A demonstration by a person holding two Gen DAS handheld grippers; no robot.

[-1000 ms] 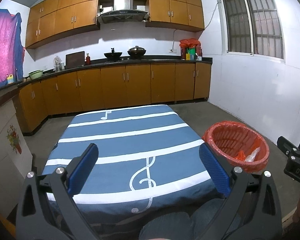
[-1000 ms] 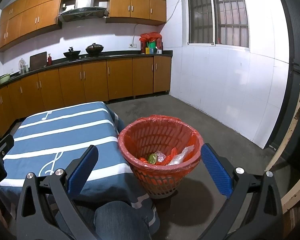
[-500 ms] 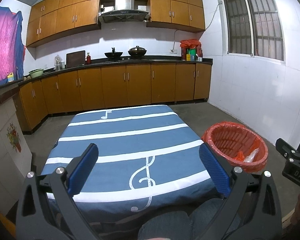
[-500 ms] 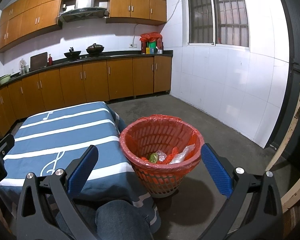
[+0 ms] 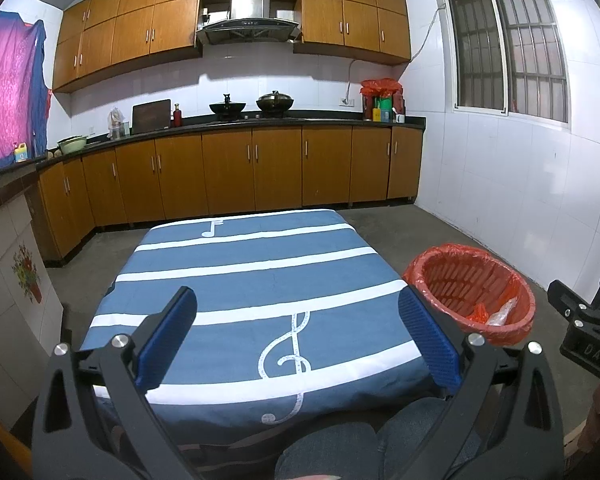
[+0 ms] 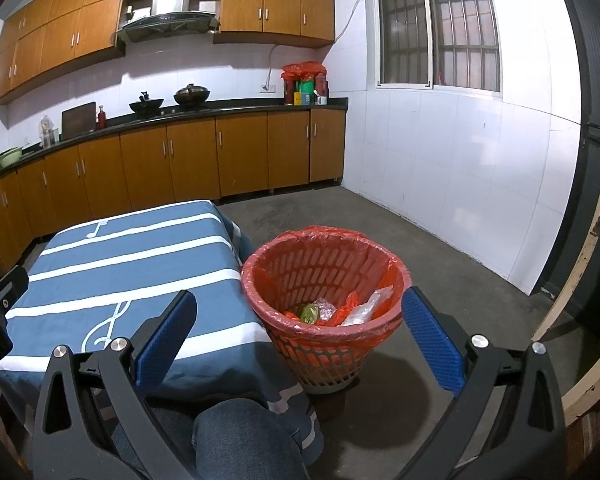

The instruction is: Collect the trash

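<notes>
Slightly withdrawn since the earlier frames, both the left gripper [image 5: 296, 336] and right gripper [image 6: 300, 334] hang spread and empty, the red-lined orange plastic mesh basket [image 6: 324, 300] on the floor at two o'clock of the blue-striped tablecloth [image 5: 252, 280], its light, crinkly wrappers [image 6: 364, 310] best pinched by loose edges.

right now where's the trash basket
The trash basket stands on the floor just off the right edge of the blue striped table. It sits centre in the right wrist view and at the right in the left wrist view.
</notes>
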